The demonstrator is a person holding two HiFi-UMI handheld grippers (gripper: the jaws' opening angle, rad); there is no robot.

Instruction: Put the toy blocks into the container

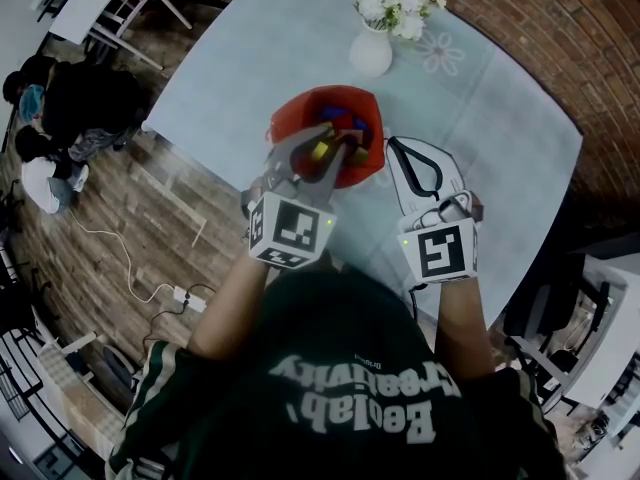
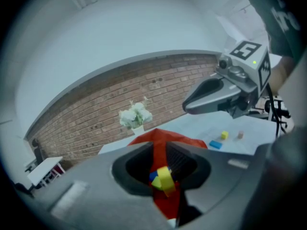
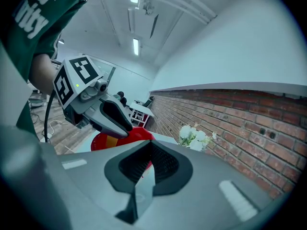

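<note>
A red container (image 1: pixel 298 110) stands mid-table with several coloured blocks inside. My left gripper (image 1: pixel 324 154) hangs over its near rim, shut on a yellow block (image 2: pixel 165 178); a blue block shows just behind the yellow one, and the container (image 2: pixel 178 138) lies beyond the jaws. My right gripper (image 1: pixel 395 146) rests to the right of the container, shut with nothing between its jaws (image 3: pixel 149 153). Three loose blocks lie on the table: yellow (image 2: pixel 224 135), blue (image 2: pixel 215 144) and pinkish (image 2: pixel 240 134). The head view does not show these.
A white vase of white flowers (image 1: pixel 372 52) stands behind the container on the pale table (image 1: pixel 500 118). A brick wall runs past the far edge. On the wooden floor to the left are seated people (image 1: pixel 60 118), a white table and a power strip (image 1: pixel 186 299).
</note>
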